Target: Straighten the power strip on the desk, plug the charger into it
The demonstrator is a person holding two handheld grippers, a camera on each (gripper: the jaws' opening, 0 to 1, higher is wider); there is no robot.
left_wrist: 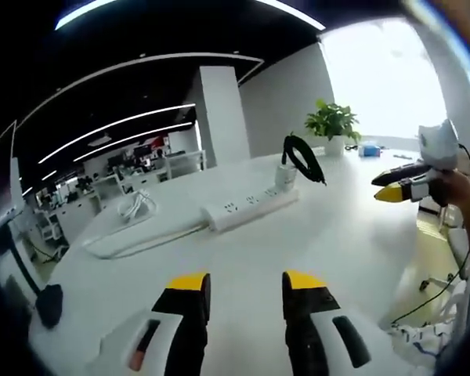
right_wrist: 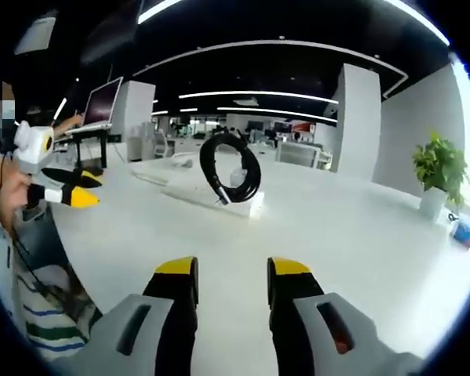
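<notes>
A white power strip [left_wrist: 249, 207] lies on the white desk [left_wrist: 243, 258], its cord [left_wrist: 133, 235] trailing left. A white charger [left_wrist: 287, 175] stands plugged in at its right end, and its coiled black cable [left_wrist: 303, 158] loops above it. In the right gripper view the strip [right_wrist: 215, 200] is end-on behind the black cable coil [right_wrist: 229, 168]. My left gripper [left_wrist: 245, 283] is open, held back from the strip over the desk. My right gripper [right_wrist: 222, 272] is open too, with nothing between its fingers. Each gripper appears in the other's view: the right one [left_wrist: 392, 193] and the left one [right_wrist: 77, 196].
A potted plant [left_wrist: 332, 125] and a small blue item [left_wrist: 368, 148] stand at the desk's far edge. A white cable bundle [left_wrist: 135, 206] lies left of the strip. A laptop [right_wrist: 102, 103] sits on a stand at far left. Office desks and a pillar [left_wrist: 223, 113] fill the background.
</notes>
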